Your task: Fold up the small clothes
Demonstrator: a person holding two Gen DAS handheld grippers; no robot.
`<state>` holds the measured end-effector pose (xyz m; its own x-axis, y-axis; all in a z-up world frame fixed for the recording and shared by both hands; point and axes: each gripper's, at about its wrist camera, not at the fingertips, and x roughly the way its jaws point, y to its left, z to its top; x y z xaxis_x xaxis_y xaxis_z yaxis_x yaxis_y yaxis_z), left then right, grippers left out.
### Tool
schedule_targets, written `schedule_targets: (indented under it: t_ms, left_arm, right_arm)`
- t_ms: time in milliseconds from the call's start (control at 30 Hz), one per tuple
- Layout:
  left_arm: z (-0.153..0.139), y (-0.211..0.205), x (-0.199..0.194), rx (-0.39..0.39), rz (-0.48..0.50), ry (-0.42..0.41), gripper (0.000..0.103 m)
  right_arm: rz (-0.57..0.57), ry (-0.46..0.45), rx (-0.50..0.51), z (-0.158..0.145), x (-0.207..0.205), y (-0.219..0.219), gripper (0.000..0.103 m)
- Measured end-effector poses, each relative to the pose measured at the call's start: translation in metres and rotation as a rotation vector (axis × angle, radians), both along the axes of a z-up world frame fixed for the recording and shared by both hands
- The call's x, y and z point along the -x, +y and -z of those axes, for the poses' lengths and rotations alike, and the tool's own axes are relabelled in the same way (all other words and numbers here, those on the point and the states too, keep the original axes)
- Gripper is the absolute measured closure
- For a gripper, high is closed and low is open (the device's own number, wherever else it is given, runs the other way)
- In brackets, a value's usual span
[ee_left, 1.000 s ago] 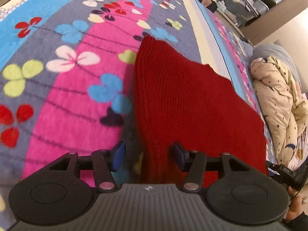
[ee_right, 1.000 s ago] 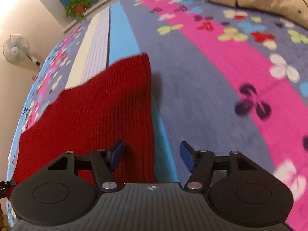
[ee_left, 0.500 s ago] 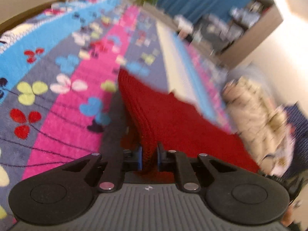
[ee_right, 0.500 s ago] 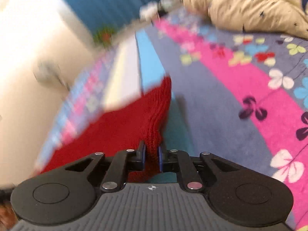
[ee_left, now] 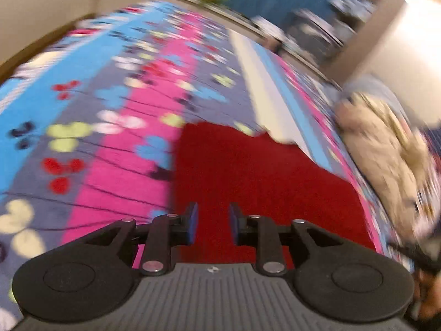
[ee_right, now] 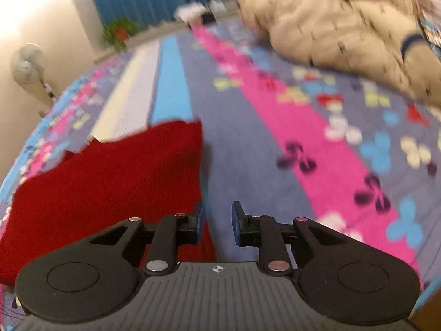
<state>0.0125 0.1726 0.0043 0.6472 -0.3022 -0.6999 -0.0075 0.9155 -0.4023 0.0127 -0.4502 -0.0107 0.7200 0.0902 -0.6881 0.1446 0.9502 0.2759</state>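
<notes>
- two grippers are seen, one in each wrist view, both pointed down at a bed.
- nearest in the left view, the left gripper (ee_left: 211, 223) is shown with its blue-padded fingers (ee_left: 192, 223) a narrow gap apart; the jaws have just been opening, and nothing is pinched between them, the cloth lying below.
- the right gripper (ee_right: 217, 222) is likewise narrowly parted, its jaws having just been opening; nothing is gripped, and only the left pad is seen against the cloth's edge.
- under and just beyond both, a red knitted garment (ee_left: 248, 182) is laid flat on the striped flowered blanket (ee_left: 124, 115); it is a deep, plain red, roughly rectangular, with a straight side edge and an uneven far edge. knit detail is lost to blur.
- farther off, a cream patterned quilt (ee_right: 344, 24) is bunched on the blanket.
- farthest, a potted plant (ee_right: 120, 31) and a standing fan (ee_right: 27, 64) are made out by the wall.
</notes>
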Motion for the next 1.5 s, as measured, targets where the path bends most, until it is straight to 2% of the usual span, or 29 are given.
schedule_targets:
  t_ms: [33,100,167,233,267,400,667,867,967,1067,1200,1400,1433,1500]
  left_arm:
    - [0.004,-0.011,-0.005,-0.027,0.046,0.023,0.072]
    - [0.02,-0.034,-0.013,-0.139,0.104,0.101,0.072]
    - [0.041,-0.049,-0.023,-0.25,0.128,0.206,0.072]
    - [0.048,-0.06,-0.024,-0.307,0.143,0.212,0.07]
    - [0.047,-0.062,-0.025,-0.321,0.15,0.2,0.068]
    - [0.045,-0.059,-0.02,-0.309,0.132,0.19,0.064]
    - [0.038,-0.056,-0.016,-0.262,0.108,0.162,0.057]
    - [0.032,-0.057,-0.012,-0.258,0.103,0.126,0.053]
    - [0.035,-0.056,-0.014,-0.248,0.102,0.148,0.053]
    - [0.045,-0.061,-0.017,-0.28,0.125,0.189,0.053]
    - [0.048,-0.068,-0.015,-0.323,0.139,0.182,0.053]
    - [0.023,-0.062,0.003,-0.285,0.087,0.035,0.052]
    - [0.022,-0.063,0.004,-0.277,0.092,0.033,0.052]
    - [0.033,-0.068,0.003,-0.317,0.113,0.093,0.053]
  right_arm:
    - [-0.018,-0.011,-0.025,0.0,0.0,0.0,0.074]
    - [-0.069,0.019,-0.079,0.006,-0.006,0.003,0.061]
    - [-0.11,0.121,-0.057,0.023,-0.018,0.013,0.055]
    - [-0.125,0.269,0.026,0.047,-0.025,0.022,0.053]
    - [-0.118,0.296,0.036,0.054,-0.023,0.023,0.048]
    - [-0.103,0.265,0.034,0.049,-0.018,0.02,0.047]
    - [-0.115,0.258,0.065,0.047,-0.017,0.025,0.046]
    - [-0.115,0.259,0.071,0.048,-0.021,0.025,0.045]
    - [-0.111,0.262,0.071,0.048,-0.021,0.025,0.043]
    - [-0.11,0.271,0.081,0.049,-0.021,0.026,0.042]
    - [-0.111,0.273,0.089,0.049,-0.021,0.026,0.041]
    - [-0.09,0.225,0.075,0.041,-0.018,0.022,0.042]
    - [-0.09,0.236,0.07,0.043,-0.019,0.02,0.042]
    - [-0.096,0.277,0.077,0.05,-0.021,0.02,0.041]
